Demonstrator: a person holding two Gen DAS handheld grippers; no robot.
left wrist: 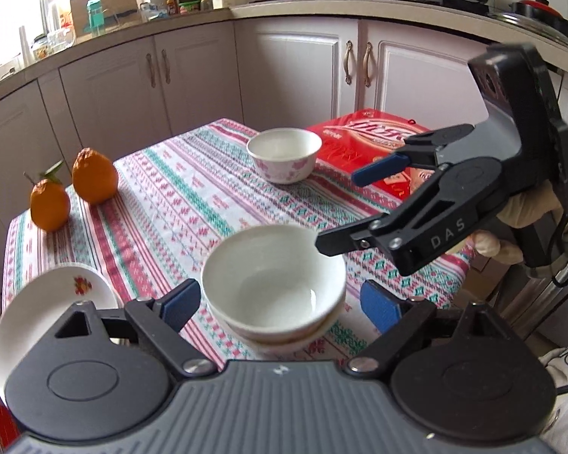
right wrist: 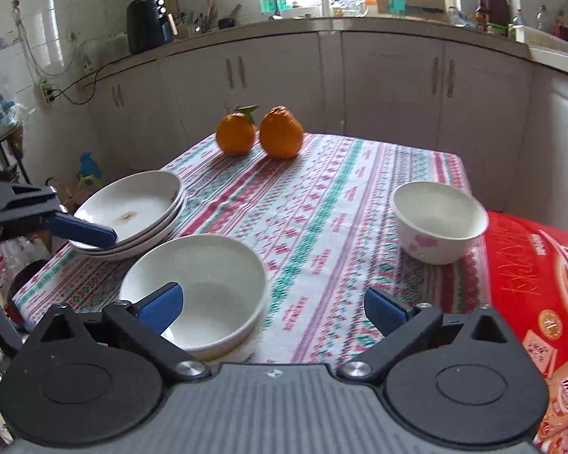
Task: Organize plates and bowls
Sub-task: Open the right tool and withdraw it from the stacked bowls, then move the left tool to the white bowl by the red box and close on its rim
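Note:
A stack of white bowls (left wrist: 274, 287) sits on the patterned tablecloth (left wrist: 193, 196), between the open fingers of my left gripper (left wrist: 282, 304). In the right wrist view the same stack (right wrist: 197, 291) lies at the left finger of my open, empty right gripper (right wrist: 274, 304). A single white bowl with pink flowers (left wrist: 284, 155) stands farther back, also shown in the right wrist view (right wrist: 437, 221). A stack of white plates (right wrist: 132, 213) lies at the table's left edge; its top plate (left wrist: 49, 302) shows in the left wrist view. My right gripper (left wrist: 359, 208) hovers open above the bowls.
Two oranges (right wrist: 261, 134) stand near the far table edge. A red box (right wrist: 541, 291) lies on the right side beside the flowered bowl. Kitchen cabinets (left wrist: 295, 72) and a cluttered counter surround the table.

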